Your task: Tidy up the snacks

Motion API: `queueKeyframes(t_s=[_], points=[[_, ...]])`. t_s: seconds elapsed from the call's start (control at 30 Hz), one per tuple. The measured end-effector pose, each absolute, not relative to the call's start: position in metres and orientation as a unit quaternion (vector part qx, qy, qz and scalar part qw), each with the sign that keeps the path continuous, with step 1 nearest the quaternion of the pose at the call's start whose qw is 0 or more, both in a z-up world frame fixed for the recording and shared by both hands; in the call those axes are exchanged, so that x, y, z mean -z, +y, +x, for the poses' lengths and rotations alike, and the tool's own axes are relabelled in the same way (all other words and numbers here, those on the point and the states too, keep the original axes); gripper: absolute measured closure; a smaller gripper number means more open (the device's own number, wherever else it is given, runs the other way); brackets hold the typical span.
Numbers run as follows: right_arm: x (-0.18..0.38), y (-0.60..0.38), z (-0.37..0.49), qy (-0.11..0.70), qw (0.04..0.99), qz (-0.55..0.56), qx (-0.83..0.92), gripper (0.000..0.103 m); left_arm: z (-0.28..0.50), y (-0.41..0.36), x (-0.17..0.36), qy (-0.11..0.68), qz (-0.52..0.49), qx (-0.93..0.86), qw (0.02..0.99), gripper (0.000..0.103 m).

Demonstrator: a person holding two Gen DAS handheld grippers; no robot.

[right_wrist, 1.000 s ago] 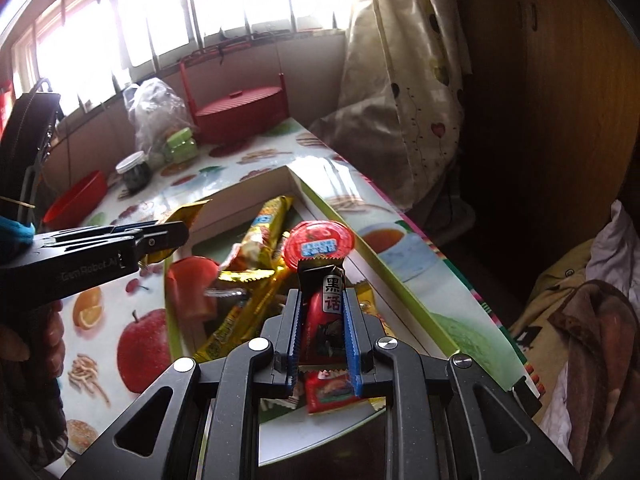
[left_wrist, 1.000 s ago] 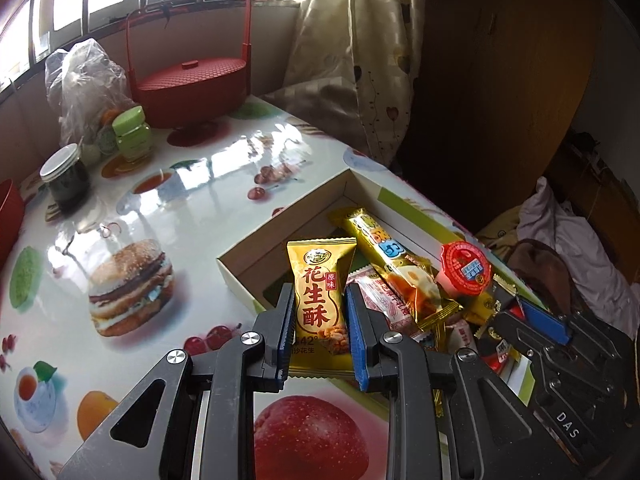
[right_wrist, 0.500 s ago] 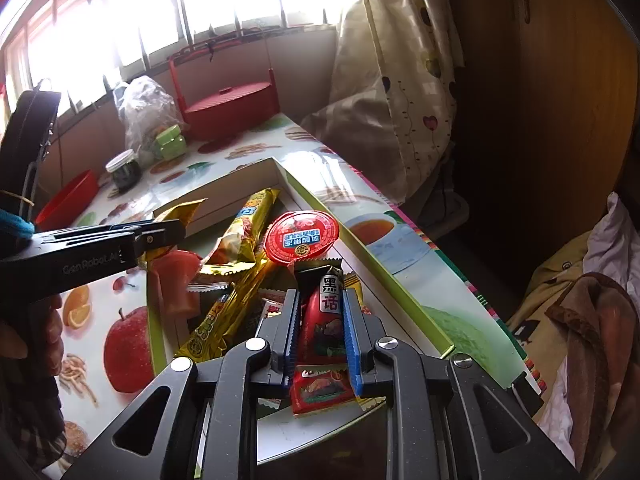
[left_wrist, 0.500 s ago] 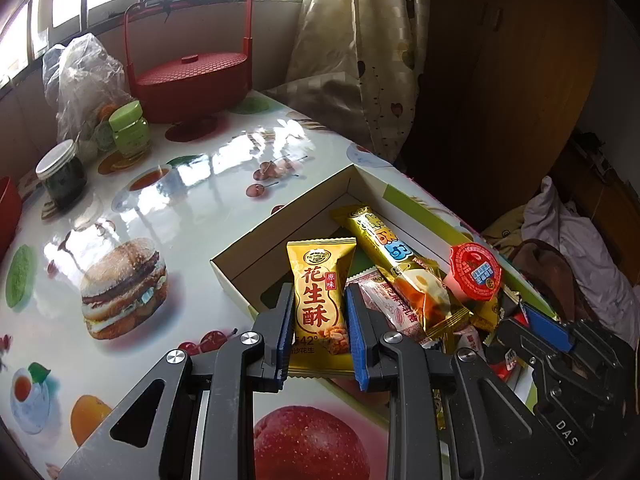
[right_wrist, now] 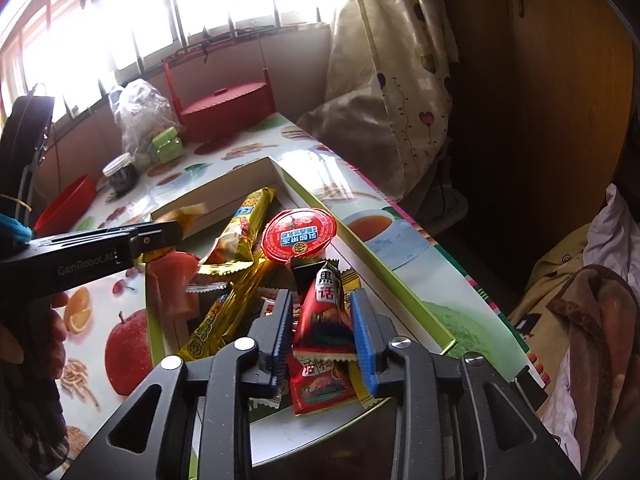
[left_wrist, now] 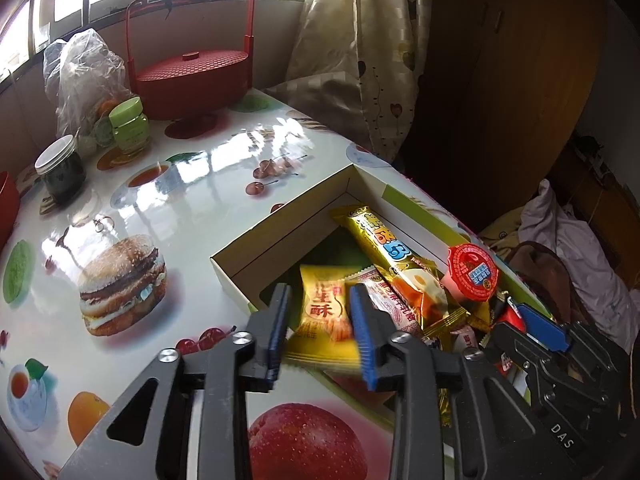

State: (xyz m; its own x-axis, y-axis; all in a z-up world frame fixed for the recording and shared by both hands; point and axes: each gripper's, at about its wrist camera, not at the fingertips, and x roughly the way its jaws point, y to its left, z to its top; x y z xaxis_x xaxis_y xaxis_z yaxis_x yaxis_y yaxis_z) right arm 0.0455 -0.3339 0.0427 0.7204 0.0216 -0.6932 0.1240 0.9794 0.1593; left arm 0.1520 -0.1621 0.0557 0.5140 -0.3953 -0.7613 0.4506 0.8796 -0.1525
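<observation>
The snacks here are light, crinkly foil and film packets, slippery on their glossy faces and easy to crush, so each is best pinched flat across its width near the crimped end seam, not on the puffed middle. The left gripper (left_wrist: pixel 320 320) hangs over the near-left edge of the shallow cardboard box (left_wrist: pixel 280 216), its jaws opening, with the yellow peanut-crisp packet (left_wrist: pixel 326 312) between them; the packet looks blurred and tilted, apparently slipping free onto the box edge, and its left side no longer touches the pad. The right gripper (right_wrist: pixel 322 332) sits over the near end of the same box, jaws also opening, with the red-and-black triangular packet (right_wrist: pixel 326 312) standing between the pads and seemingly loose. The box lies at the tabletop's right edge, one corner pointing toward the window. Inside I count one long gold snack bar (left_wrist: pixel 394 256) lying lengthwise toward the far corner, a second gold bar (right_wrist: pixel 216 320) crossing beneath it, one round red-lidded jelly cup (left_wrist: pixel 474 272), which is stiffer and best taken by its rim, one pale pink-printed packet (left_wrist: pixel 386 300), and a few small wrappers underneath too buried to count. Away by the window stand one red lidded basket (left_wrist: pixel 192 76), one dark jar (left_wrist: pixel 62 168), one green jar (left_wrist: pixel 130 128) and one clear plastic bag (left_wrist: pixel 80 72).
</observation>
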Motion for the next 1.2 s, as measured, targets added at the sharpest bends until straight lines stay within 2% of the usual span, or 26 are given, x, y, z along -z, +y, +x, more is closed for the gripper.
queueKeyframes(t_s=[0.2,0.27,0.47,0.7,0.83,1.2], points=[[-0.044,-0.335,0.043,0.37,0.923,0.101,0.028,0.068,0.148,-0.161,-0.058,0.427,0.03,0.243,0.871,0.065],[-0.044,-0.334,0.041,0.368,0.924,0.102,0.028,0.061,0.145,-0.16,-0.06,0.424,0.03,0.243,0.872,0.065],[-0.05,-0.33,0.034,0.358,0.928,0.101,0.029,0.055,0.129,-0.155,-0.071,0.408,0.03,0.242,0.88,0.065],[-0.058,-0.321,0.022,0.351,0.931,0.099,0.029,0.051,0.103,-0.144,-0.077,0.393,0.031,0.241,0.887,0.065],[-0.063,-0.312,0.012,0.35,0.931,0.099,0.02,0.05,0.087,-0.134,-0.074,0.395,0.028,0.231,0.889,0.054],[-0.062,-0.272,-0.018,0.362,0.929,0.069,-0.025,0.05,0.049,-0.106,-0.049,0.415,0.037,0.208,0.885,0.054]])
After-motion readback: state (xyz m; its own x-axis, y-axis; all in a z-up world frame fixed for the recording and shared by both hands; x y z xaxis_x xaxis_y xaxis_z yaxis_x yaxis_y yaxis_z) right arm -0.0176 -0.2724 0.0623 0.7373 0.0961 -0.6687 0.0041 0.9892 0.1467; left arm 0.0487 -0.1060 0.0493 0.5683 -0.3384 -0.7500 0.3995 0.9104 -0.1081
